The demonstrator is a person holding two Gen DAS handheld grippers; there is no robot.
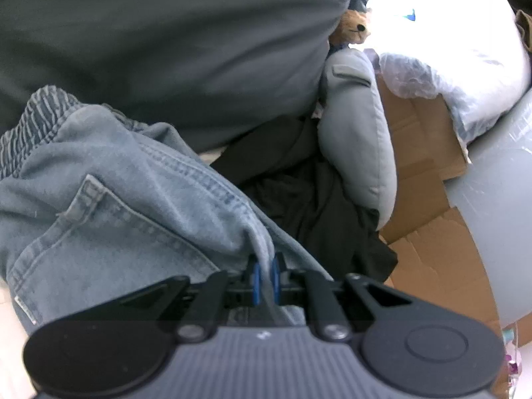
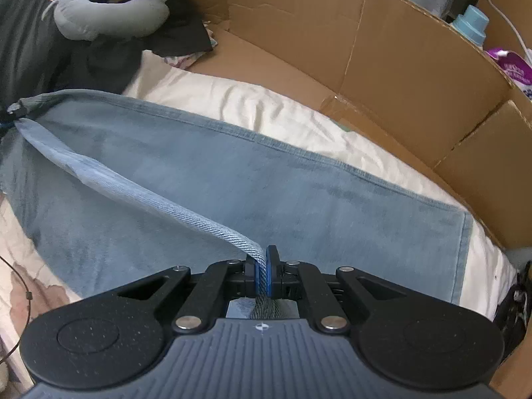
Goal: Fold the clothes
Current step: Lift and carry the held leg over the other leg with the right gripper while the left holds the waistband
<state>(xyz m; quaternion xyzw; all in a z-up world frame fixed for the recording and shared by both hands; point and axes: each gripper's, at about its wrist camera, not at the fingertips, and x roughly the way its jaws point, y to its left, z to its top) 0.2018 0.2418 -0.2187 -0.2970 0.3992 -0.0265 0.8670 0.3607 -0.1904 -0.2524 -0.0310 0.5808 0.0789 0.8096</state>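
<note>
- jeans [image 2: 232, 179] lie spread on the cream bedding [image 2: 252, 103]; my right gripper [image 2: 264, 274] is clamped on a folded denim edge, blue pads pressed against the cloth with no gap showing.
- my left gripper [image 1: 265, 277] is likewise pinched on a ridge of the jeans [image 1: 109, 199], its pads close together with denim squeezed between them.
- only the right wrist view shows the long leg laid flat, its hem toward the right, and a taut strip of denim running from my right gripper up to the far left, where the other gripper's tip holds it at the frame edge.
- only the left wrist view shows the elastic waistband [image 1: 30, 123] and back pocket [image 1: 99, 232], bunched up near the lens.
- both views catch the grey neck pillow [image 1: 359, 139] resting on a black garment [image 1: 299, 196]; a small brown plush toy [image 1: 354, 28] peeks out beyond it.
- a flattened cardboard box [image 2: 399, 66] stands like a wall along the bedding's far side; i cannot tell that anything lies in it.
- behind the cardboard, in the right view, stand a pale blue bottle [image 2: 470, 25] and a purple packet [image 2: 512, 66].
- the left view adds a plastic-wrapped white bundle [image 1: 465, 76] above the cardboard.
</note>
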